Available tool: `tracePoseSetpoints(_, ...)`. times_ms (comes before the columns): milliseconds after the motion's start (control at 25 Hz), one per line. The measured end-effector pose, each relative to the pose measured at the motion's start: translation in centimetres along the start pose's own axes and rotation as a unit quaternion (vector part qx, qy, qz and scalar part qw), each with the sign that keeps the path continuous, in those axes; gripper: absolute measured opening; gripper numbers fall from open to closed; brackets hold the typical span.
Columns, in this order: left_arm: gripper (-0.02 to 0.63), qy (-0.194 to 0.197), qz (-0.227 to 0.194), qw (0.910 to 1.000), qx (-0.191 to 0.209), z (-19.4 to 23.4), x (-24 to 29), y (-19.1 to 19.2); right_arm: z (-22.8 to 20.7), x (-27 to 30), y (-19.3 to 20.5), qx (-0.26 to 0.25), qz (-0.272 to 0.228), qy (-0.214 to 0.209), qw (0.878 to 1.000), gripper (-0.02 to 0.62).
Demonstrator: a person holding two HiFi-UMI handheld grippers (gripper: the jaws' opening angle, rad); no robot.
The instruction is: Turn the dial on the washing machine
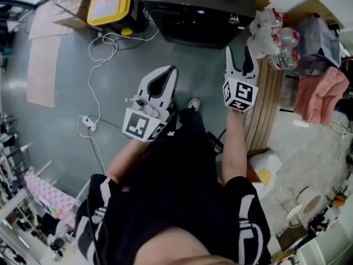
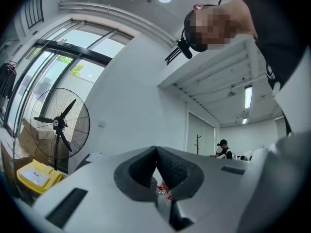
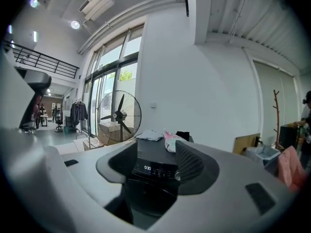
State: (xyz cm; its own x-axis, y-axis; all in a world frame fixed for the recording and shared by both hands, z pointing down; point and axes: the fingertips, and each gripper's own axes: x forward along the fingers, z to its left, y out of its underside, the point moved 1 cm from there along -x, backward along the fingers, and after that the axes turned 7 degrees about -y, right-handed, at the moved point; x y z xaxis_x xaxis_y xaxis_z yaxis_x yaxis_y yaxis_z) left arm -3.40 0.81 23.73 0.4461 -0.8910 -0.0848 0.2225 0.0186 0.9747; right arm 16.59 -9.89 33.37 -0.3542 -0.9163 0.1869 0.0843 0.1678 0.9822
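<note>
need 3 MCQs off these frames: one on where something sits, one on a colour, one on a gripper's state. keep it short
1. In the head view, where is the yellow box?
A. Beside the washing machine, to its left in the picture
B. On top of the machine
C. Between the left gripper's fingers

2. What colour is the washing machine's body?
A. White
B. Black
C. Red

3. What state is the right gripper in?
A. Shut on the dial
B. Shut on a cloth
C. Open, holding nothing

Answers:
1 A: the box lies off the machine's left corner, away from both grippers.
2 B: the body shows black in the head view and the right gripper view.
3 C: its fingers stand apart, with the machine seen ahead between them, untouched.
</note>
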Motion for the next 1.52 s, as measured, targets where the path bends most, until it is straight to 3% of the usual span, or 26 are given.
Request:
tracePoseSetpoints(200, 0.023, 0.016, 0.004, 0.9999, 0.0, 1.6, 5.6, 2.2, -4.5, 7.0, 3.8, 0.006, 0.018, 0.015, 1.0, 0.267)
tracePoseSetpoints(480, 0.023, 0.044, 0.029, 0.9986, -0.005, 3.4, 12.6, 7.3, -9.3, 15.1, 12.7, 0.032, 0.057, 0.028, 0.997, 0.275)
tracePoseSetpoints(840, 0.023, 0.036, 0.037, 0.9985, -0.016, 5.6, 16.2, 14.8, -13.1, 21.9, 22.3, 0.015, 0.098, 0.042, 0.994, 0.307)
tracePoseSetpoints(1080, 0.023, 0.037, 0.035, 0.9985, -0.02, 5.2, 16.4, 17.7, -14.7, 24.2, 25.6, 0.009, 0.102, 0.044, 0.994, 0.309)
tracePoseSetpoints(1520, 0.023, 0.027, 0.027, 0.9989, -0.029, 6.3, 16.4, 18.4, -16.2, 27.0, 26.3, -0.006, 0.111, 0.068, 0.991, 0.29)
